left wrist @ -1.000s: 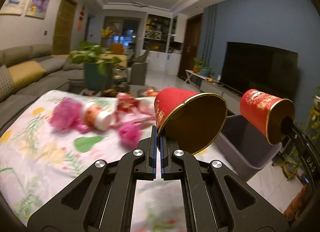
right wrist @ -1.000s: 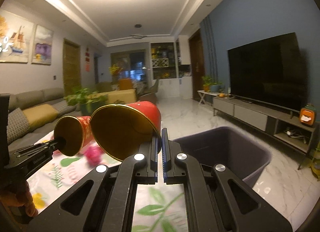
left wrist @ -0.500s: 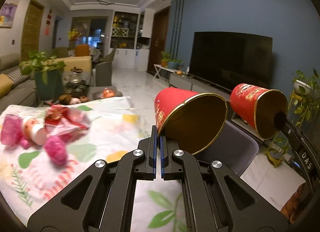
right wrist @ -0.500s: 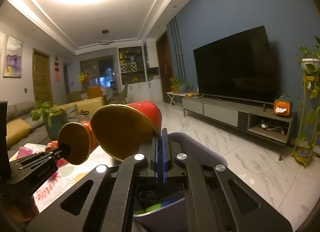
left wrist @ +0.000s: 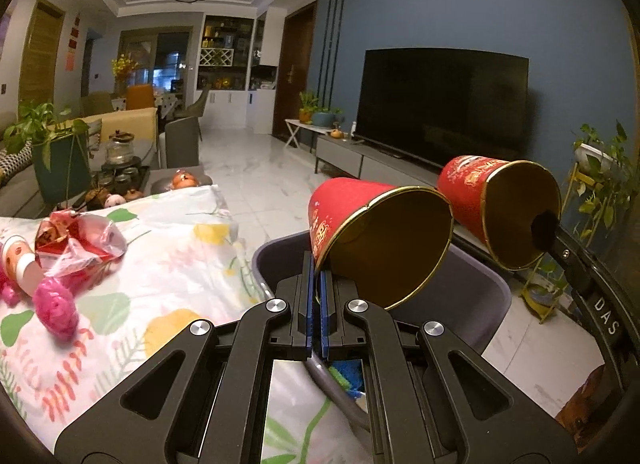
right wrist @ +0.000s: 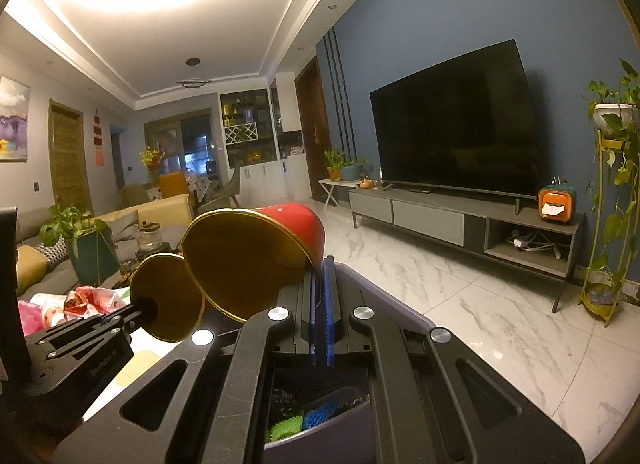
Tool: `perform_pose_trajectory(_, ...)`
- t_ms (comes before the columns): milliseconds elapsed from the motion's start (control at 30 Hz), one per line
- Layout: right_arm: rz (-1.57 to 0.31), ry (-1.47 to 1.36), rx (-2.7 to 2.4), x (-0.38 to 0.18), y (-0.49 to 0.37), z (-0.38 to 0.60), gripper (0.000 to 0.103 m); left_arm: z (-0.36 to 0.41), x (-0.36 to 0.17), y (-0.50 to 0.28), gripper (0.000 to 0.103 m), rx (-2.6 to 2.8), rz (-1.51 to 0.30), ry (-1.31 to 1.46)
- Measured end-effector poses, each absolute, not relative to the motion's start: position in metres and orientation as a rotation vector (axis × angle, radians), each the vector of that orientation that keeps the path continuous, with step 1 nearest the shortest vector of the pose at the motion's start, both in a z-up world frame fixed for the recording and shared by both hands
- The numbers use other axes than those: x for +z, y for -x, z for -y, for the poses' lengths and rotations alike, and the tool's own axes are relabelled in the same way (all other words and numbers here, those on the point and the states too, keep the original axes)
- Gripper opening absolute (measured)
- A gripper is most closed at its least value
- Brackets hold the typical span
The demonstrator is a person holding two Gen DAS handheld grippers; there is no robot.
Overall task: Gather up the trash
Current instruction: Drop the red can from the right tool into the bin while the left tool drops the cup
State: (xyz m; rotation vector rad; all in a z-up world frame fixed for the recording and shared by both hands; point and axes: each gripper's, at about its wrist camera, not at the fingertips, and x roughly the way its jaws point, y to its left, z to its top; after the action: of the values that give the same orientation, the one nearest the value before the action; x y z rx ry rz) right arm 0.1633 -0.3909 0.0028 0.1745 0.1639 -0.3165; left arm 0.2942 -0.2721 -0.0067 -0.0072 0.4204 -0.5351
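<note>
Your left gripper (left wrist: pixel 316 284) pinches a red cup (left wrist: pixel 376 240) by its rim, tilted over the bin (left wrist: pixel 486 296). Your right gripper (right wrist: pixel 322 284) likewise clamps its cup (right wrist: pixel 260 256), apparently over the bin.

Floral tbl (left wrist: pixel 168 264) w/ wrappers (left wrist: pixel 76 240)

Dark television (right wrist: pixel 452 119) at right on blue wall; potted plant (left wrist: pixel 52 151) at left; marble floor (right wrist: pixel 460 296) lower right.

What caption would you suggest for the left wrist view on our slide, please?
Both grippers, left and right, pinch red paper cups above the grey bin.
</note>
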Motion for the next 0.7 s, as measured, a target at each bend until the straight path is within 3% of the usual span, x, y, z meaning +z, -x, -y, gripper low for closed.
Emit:
perform_pose_trajectory(300, -0.145, -0.187, -0.315, -0.001, -0.171, 0.4, 0.004, 0.283, -0.014, -0.302, 0.006, -0.569, -0.416, -0.004)
perform_pose_trajectory(367, -0.141, -0.196, -0.312, 0.0, -0.173, 0.403, 0.007, 0.283, -0.015, -0.302, 0.022, -0.571, -0.413, -0.011)
perform_pose_trajectory(433, -0.139, -0.209, -0.308, -0.001, -0.173, 0.406, 0.028, 0.28, -0.016, -0.302, 0.051, -0.556, -0.401, -0.009)
perform_pose_trajectory(467, -0.136, -0.212, -0.311, -0.001, -0.173, 0.407, 0.036, 0.276, -0.017, -0.302, 0.052, -0.549, -0.394, 0.005)
perform_pose_trajectory(700, -0.124, -0.214, -0.33, 0.001, -0.163, 0.406, 0.056, 0.242, -0.015, -0.3, 0.077, -0.467, -0.386, 0.074)
